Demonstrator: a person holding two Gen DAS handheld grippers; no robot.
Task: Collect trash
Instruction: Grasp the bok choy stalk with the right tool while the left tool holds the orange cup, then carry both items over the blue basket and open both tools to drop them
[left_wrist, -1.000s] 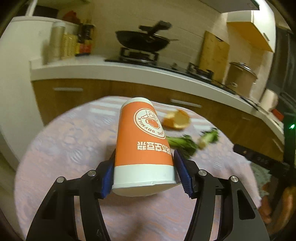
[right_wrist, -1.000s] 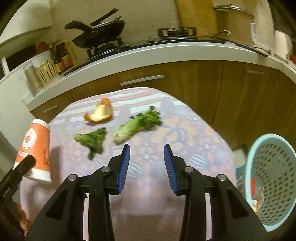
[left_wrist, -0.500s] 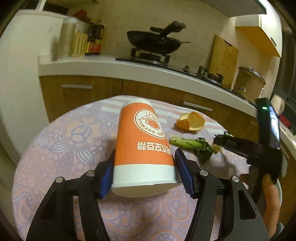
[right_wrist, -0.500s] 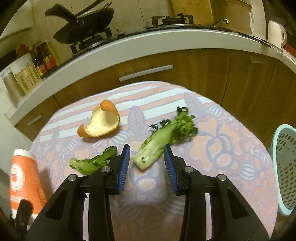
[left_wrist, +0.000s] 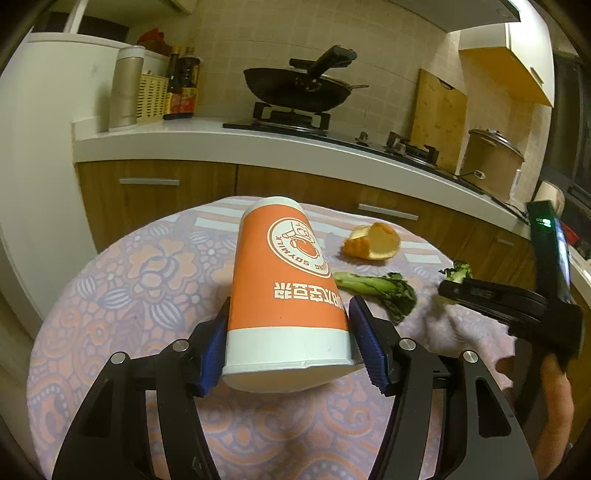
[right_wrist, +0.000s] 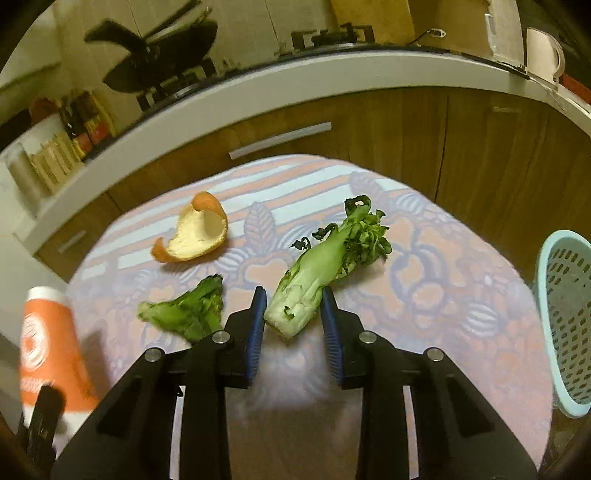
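My left gripper (left_wrist: 288, 343) pinches the orange paper soymilk cup (left_wrist: 286, 291), so it stays lifted, tilted above the desk (left_wrist: 122, 280). The right gripper (right_wrist: 293, 321) jaws have just been closing around the pale green cabbage stalk (right_wrist: 314, 284), lying near the blue basket (right_wrist: 565, 317).

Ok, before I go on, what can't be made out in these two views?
- Laundry-style basket: right wrist view, cut by the right edge; contents unseen.
- Paper cup: left wrist view, its mouth faces the camera's underside; inside hidden. Left gripper clamps it.
- Right gripper: jaws just closing around the bok choy stalk; contact unclear.
- Bottle labels: too small.
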